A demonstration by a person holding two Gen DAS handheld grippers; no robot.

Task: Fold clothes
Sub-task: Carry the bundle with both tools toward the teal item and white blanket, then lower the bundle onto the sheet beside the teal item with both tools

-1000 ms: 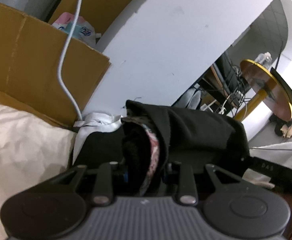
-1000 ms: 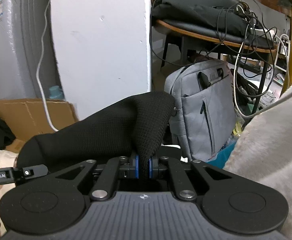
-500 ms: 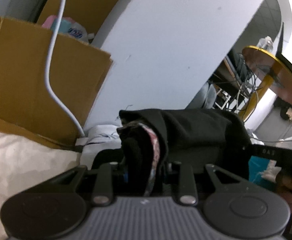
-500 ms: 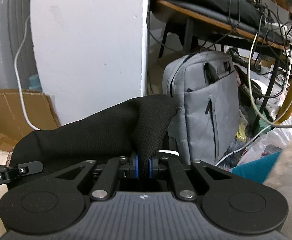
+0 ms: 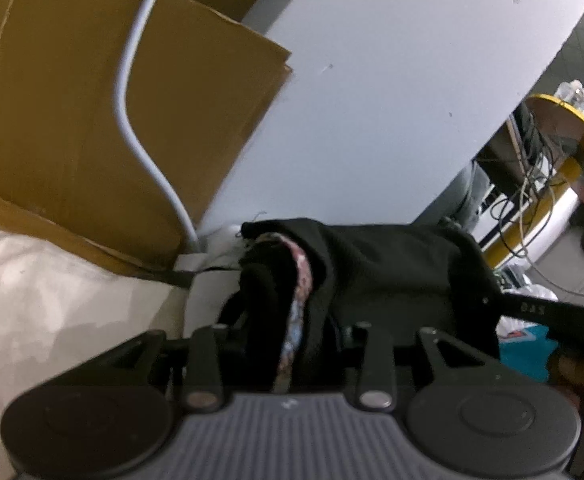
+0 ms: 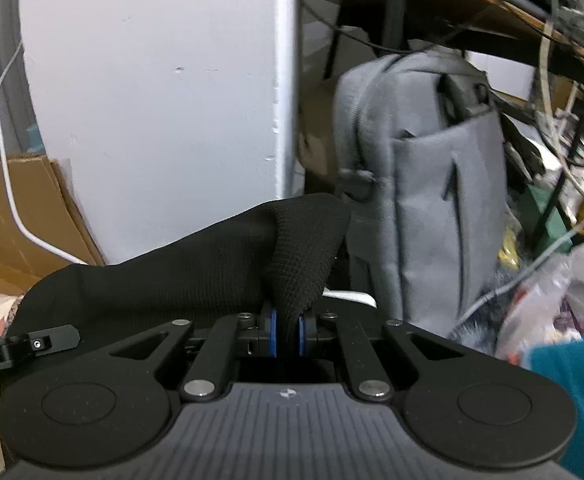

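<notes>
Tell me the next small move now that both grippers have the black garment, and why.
Probably lower both together toward the white bedding. The left gripper and right gripper are each shut on the black garment, which spans between them, held up in front of the wall rather than lying flat, so a fold cannot be creased yet.

Matt black knit garment (image 6: pixel 196 276) — corrugated cardboard (image 5: pixel 72 120)
</notes>
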